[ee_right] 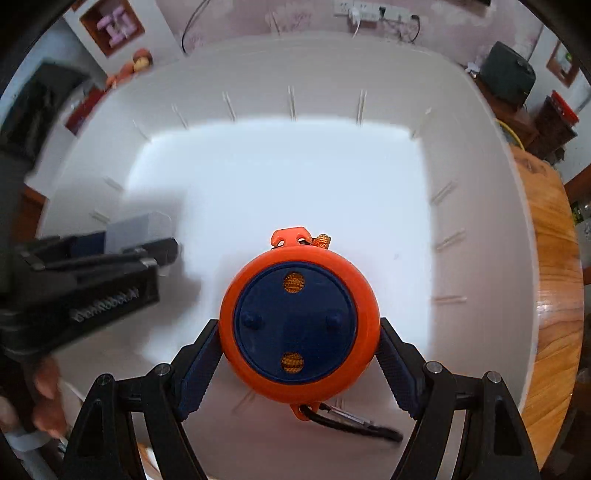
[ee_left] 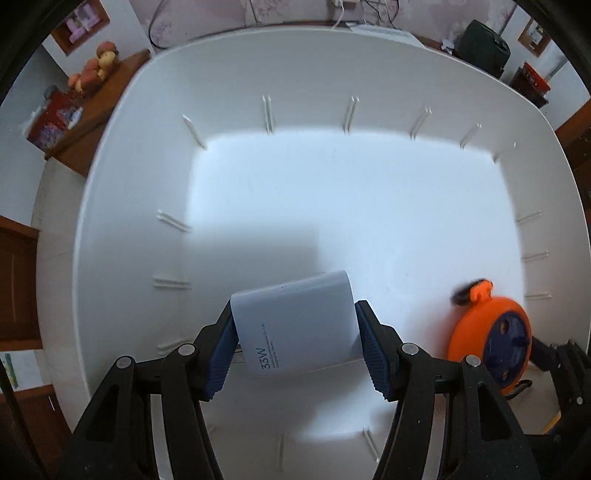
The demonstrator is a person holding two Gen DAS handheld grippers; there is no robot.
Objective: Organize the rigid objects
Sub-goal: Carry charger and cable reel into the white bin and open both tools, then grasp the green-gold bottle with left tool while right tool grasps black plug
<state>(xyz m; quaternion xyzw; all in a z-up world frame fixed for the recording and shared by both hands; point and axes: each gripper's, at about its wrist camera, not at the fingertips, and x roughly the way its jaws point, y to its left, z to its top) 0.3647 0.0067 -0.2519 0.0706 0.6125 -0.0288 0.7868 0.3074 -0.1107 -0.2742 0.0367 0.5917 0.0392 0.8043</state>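
My left gripper (ee_left: 295,332) is shut on a white 33W charger block (ee_left: 295,325) and holds it over the inside of a large white plastic bin (ee_left: 258,81). My right gripper (ee_right: 300,343) is shut on a round orange reel with a blue face (ee_right: 299,328), also above the bin floor (ee_right: 295,184). The reel shows at the lower right of the left wrist view (ee_left: 491,343). The left gripper with the charger (ee_right: 140,229) shows at the left of the right wrist view.
The bin's walls have thin ribs (ee_left: 269,110). A wooden table edge (ee_right: 554,295) lies right of the bin. A dark bag (ee_right: 509,74) and wall sockets (ee_right: 365,9) sit behind. A toy (ee_left: 96,70) sits on a shelf at far left.
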